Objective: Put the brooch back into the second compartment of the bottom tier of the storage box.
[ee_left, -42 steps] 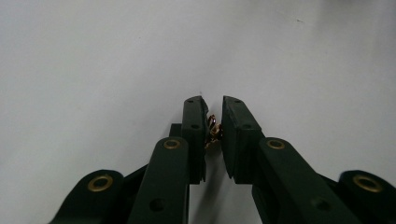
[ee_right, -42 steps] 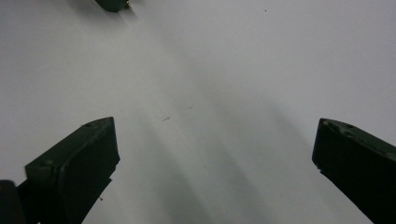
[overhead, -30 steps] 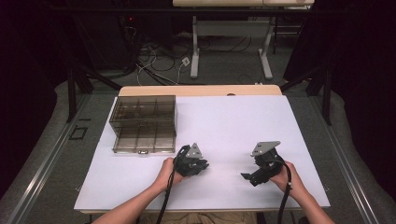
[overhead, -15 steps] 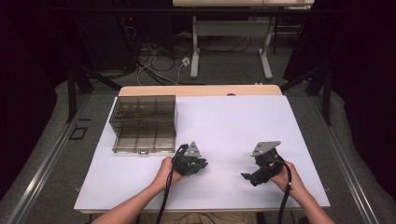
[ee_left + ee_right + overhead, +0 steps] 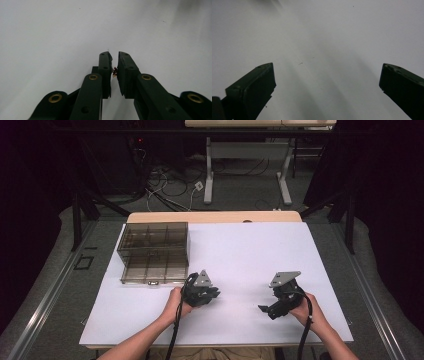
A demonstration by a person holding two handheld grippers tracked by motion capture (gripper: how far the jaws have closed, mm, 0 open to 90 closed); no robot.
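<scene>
Table (image 5: 240, 240) under its white sheet is what I see in the high view, with a smoky clear compartment box (image 5: 154, 251) at its far left, lid raised. My left gripper (image 5: 214, 293) sits in the left hand (image 5: 177, 304) just below and to the right of that box, near it but not touching. My right gripper (image 5: 267, 308) sits in the right hand (image 5: 304, 308) well apart on the right half of the sheet, its grey plate on top. Both are low over the white surface, and cables trail back along the forearms.

In the left gripper view, I see my left gripper (image 5: 114, 58) with its jaws almost together, a narrow slit between them. A tiny red-brown piece (image 5: 115, 71) is pinched between the pads, too small for me to tell what it is. Bare white sheet lies beyond the tips.

In the right gripper view, my right gripper (image 5: 327, 72) has its jaws spread wide apart, with plain white sheet between them and nothing in the gap.
</scene>
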